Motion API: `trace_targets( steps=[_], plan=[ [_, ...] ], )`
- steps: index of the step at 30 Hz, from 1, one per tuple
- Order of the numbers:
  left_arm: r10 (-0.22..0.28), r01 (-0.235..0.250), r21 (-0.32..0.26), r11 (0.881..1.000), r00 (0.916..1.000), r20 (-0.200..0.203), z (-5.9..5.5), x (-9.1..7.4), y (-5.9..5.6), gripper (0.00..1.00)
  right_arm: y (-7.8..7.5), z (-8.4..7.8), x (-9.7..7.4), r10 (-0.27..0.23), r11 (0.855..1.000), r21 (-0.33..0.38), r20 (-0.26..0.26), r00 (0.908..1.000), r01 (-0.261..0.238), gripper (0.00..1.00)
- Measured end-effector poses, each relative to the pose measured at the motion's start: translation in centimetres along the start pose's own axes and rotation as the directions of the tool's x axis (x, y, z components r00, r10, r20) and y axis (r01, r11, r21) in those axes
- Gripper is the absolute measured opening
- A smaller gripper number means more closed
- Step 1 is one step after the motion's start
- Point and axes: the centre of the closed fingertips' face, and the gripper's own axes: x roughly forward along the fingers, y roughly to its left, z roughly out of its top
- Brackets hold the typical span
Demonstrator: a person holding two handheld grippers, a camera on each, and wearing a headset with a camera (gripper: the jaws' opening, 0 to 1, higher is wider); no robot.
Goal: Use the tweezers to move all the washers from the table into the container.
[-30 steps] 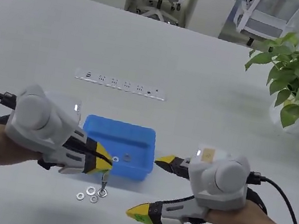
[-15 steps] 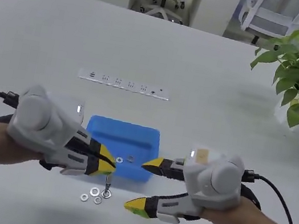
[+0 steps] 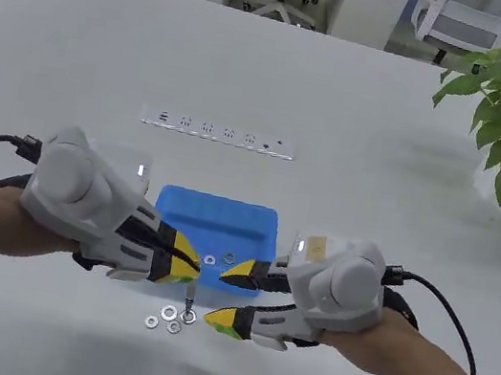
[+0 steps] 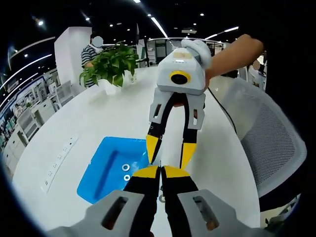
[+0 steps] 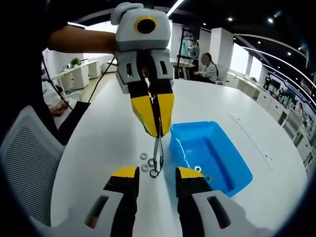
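The left gripper [image 3: 186,267], jaws clamped on the tweezers [image 5: 158,146], holds their tips at one of four washers [image 5: 154,173] on the table [image 3: 82,41] just beside the blue container [image 3: 215,225], which holds two more; the step in hand looks to be pickup. The next move calls for pinching the tweezers shut on that washer, probably with the right gripper [image 3: 220,296], whose jaws stand apart. A second ago that gripper was well off to the side; it is now just beside the tweezers.
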Motion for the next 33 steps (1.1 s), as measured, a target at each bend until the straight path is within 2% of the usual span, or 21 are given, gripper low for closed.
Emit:
trace_targets(
  steps=[6, 17, 33],
  plan=[
    [-0.003, 0.003, -0.003, 1.000, 1.0000, 0.003, -0.1, 0.0, 0.1, 0.05, 0.1, -0.2, 1.2, 0.029, 0.999, -0.046, -0.026, 0.9992, -0.030, 0.27],
    [0.000, 0.000, -0.011, 1.000, 1.0000, 0.005, -0.2, -0.1, 0.2, 0.05, -0.1, 0.0, 2.6, 0.060, 0.996, -0.064, -0.045, 0.9972, -0.063, 0.23],
    [-0.004, 0.004, -0.017, 1.000, 1.0000, 0.002, -0.2, -0.1, 0.0, 0.05, 0.1, -0.7, 4.1, 0.093, 0.988, -0.114, -0.102, 0.9904, -0.104, 0.14]
  ],
)
